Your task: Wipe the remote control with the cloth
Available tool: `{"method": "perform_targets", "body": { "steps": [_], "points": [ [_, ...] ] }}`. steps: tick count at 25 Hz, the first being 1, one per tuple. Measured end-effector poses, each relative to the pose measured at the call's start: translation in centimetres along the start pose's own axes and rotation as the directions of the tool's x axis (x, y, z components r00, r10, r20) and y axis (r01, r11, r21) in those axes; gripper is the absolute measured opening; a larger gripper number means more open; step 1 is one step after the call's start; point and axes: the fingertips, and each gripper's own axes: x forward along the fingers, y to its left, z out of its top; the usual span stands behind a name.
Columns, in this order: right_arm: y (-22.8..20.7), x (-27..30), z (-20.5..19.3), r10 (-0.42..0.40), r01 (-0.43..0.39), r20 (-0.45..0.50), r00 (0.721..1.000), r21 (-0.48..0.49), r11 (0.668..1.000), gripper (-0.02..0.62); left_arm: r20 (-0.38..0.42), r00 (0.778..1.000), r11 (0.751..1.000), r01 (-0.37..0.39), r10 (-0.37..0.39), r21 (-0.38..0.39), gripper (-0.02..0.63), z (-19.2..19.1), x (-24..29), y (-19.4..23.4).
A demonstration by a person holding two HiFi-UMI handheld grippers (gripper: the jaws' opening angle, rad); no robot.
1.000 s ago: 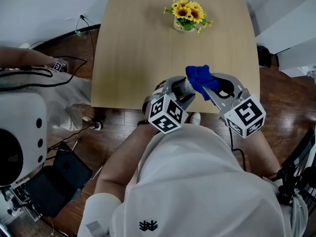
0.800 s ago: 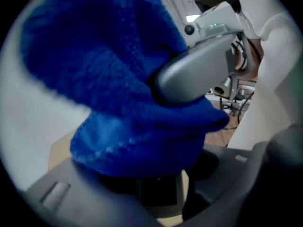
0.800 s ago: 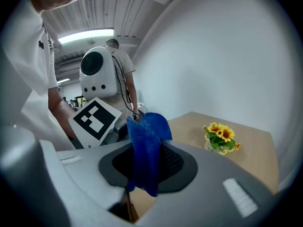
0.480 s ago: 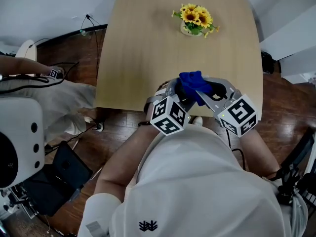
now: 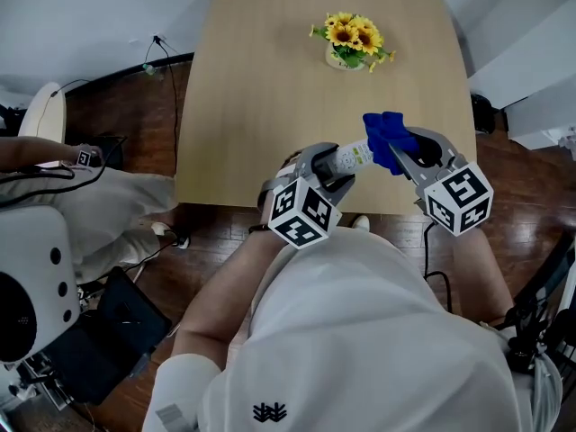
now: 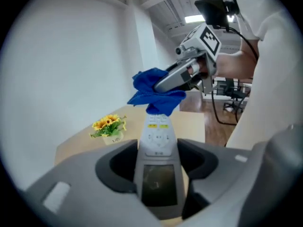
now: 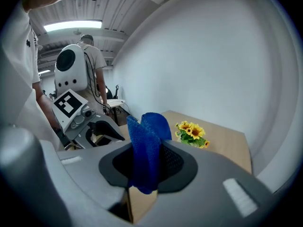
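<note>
A light wooden bench (image 5: 261, 88) stands on a dark wood floor (image 5: 216, 232). A small pot of yellow sunflowers (image 5: 351, 40) sits upright near the bench's far edge.

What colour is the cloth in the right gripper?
Solid bright blue; the cloth shows best in the right gripper view.

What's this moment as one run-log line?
left gripper: shut on remote control | right gripper: shut on blue cloth | blue cloth at remote control's far end

Grey left gripper (image 5: 338, 163) and right gripper (image 5: 397, 148) bear black-white marker cubes.
</note>
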Motion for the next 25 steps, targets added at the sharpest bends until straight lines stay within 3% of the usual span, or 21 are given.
{"method": "perform_targets", "body": {
  "steps": [5, 11, 16, 25],
  "points": [
    [0.6, -0.5, 1.0, -0.001, 0.002, 0.030, 1.000, -0.011, 1.000, 0.086, 0.005, 1.000, 1.000, 0.013, -0.013, 0.002, 0.279, -0.2, 0.5, -0.1],
    [7.3, 0.1, 2.9, 0.129, -0.127, 0.065, 0.990, -0.038, 0.991, 0.086, 0.014, 0.999, 0.999, 0.049, -0.049, 0.019, 0.279, 0.1, 0.5, -1.3],
    [10.9, 1.8, 1.3, 0.191, -0.191, 0.032, 0.981, -0.011, 0.981, 0.086, 0.022, 0.997, 0.997, 0.071, -0.072, 0.042, 0.279, 0.6, 0.7, -1.8],
    [6.1, 1.2, -0.5, 0.057, -0.056, -0.006, 0.998, 0.032, 0.998, 0.086, 0.021, 0.994, 0.993, 0.106, -0.107, 0.050, 0.279, 0.4, 0.6, -1.5]
  ]
}}
